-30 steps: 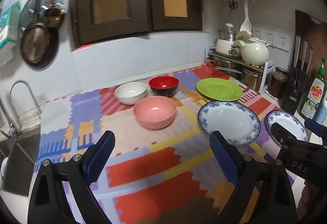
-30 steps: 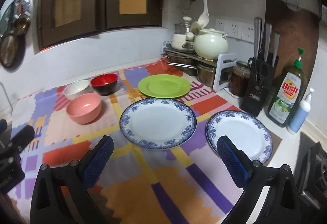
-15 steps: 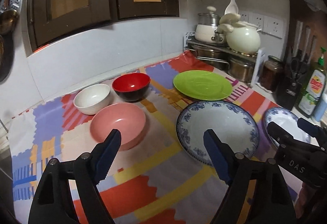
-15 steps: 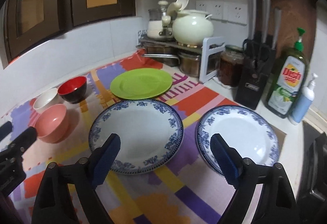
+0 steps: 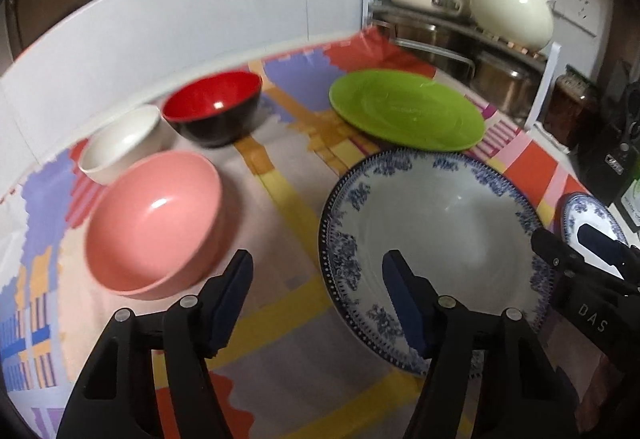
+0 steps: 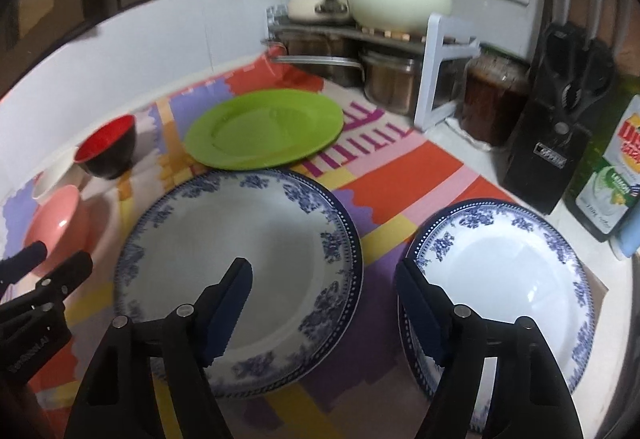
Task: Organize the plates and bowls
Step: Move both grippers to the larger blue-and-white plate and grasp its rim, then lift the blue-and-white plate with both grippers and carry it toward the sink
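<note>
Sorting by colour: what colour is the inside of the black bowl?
Red inside the black bowl, clearest in the left wrist view.

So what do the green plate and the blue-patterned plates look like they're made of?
Green plate: probably plastic or melamine, going by its flat uniform colour and soft sheen. Large blue-patterned plate and smaller blue-patterned plate: likely glazed ceramic or porcelain, glossy white with printed blue borders and sharp highlights.

"DAS" is printed in pale letters on the black body of the right claw [image 5: 592, 251], seen from the left wrist view. The green dish soap bottle [image 6: 608, 175] carries a label — its lettering is cut off and blurred, not legible.
</note>
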Available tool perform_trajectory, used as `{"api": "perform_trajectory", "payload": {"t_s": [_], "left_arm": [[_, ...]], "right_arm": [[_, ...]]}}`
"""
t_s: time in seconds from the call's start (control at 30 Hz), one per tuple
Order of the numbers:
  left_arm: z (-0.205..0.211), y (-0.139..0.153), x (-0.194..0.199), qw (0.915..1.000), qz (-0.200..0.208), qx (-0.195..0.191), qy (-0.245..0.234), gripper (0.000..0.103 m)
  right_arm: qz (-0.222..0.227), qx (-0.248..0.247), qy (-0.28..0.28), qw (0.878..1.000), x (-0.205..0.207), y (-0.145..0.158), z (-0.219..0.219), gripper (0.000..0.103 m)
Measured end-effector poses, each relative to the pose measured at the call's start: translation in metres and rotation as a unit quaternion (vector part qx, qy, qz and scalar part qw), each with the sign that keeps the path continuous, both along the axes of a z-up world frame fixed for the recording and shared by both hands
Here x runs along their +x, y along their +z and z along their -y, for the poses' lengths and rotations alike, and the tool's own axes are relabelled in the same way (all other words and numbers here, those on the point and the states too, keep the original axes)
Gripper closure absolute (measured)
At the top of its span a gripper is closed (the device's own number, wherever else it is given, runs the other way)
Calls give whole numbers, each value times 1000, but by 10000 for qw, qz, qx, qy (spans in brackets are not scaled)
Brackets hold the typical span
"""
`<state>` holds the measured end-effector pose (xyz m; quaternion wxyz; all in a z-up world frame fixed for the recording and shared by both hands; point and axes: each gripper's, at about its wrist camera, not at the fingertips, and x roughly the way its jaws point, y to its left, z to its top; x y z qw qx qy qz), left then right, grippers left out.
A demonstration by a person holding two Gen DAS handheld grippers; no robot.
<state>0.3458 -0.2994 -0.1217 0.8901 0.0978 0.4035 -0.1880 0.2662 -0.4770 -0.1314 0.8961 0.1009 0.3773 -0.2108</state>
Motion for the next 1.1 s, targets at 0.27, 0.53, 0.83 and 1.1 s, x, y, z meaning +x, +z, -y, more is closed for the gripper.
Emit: {"api": "perform_trajectory", "payload": {"t_s": [0.27,0.53,0.83,1.1], "left_arm": [[16,-22,24,9994,-320,120,-24,41],[22,-34,35,9986,-517,131,-64,51],[25,-36,36,9976,-643,-22,-237,64],[25,-36,34,9976,-598,-41,-350,65]], "right_arm": [[-288,119,57,9995,25,-19,17,39],[-523,124,122,9985,43,-31,28,50],[-606,254,153,9977,45,-35,31,54],[-609,242,206,9976,47,-35,29,59]]}}
